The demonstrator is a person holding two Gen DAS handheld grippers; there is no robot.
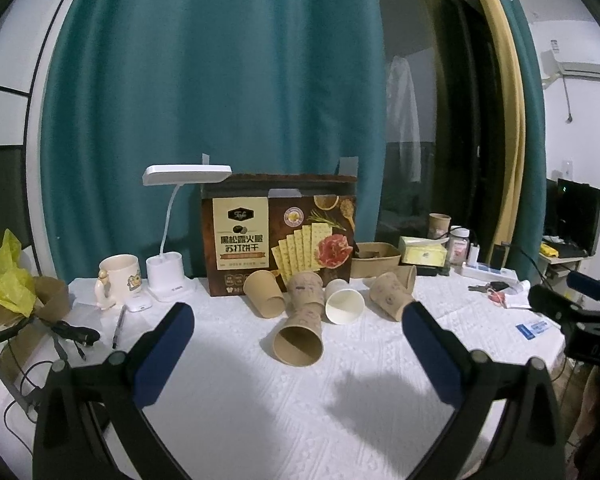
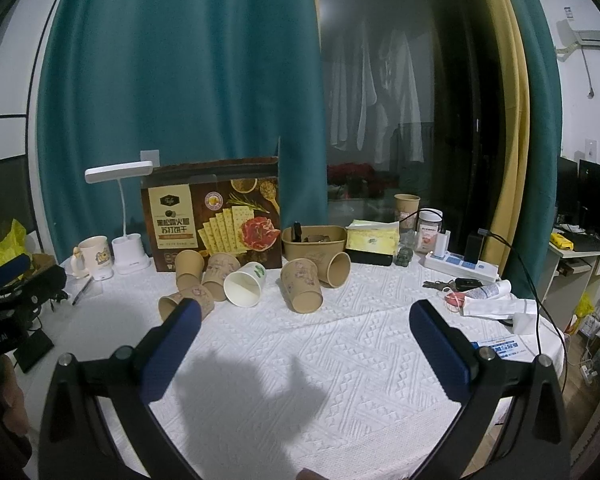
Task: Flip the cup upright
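1. The table is lying bare beneath both grippers.
2. The left gripper is hanging wide open and empty; the right gripper likewise.
3. The nearest tipped kraft paper cup is lying between the left fingers, just ahead, mouth facing them; closing gently across its side seems wisest.

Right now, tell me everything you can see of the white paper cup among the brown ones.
The white paper cup lies on its side on the white tablecloth, open mouth turned toward the cameras, plain white inside and apparently empty. Its outer wall carries a green printed pattern near the base. It sits in the middle of the tipped-over brown cups, in front of the cracker box. The brown cup on its left looks pressed against it. Neither gripper touches it; both are open and short of it.
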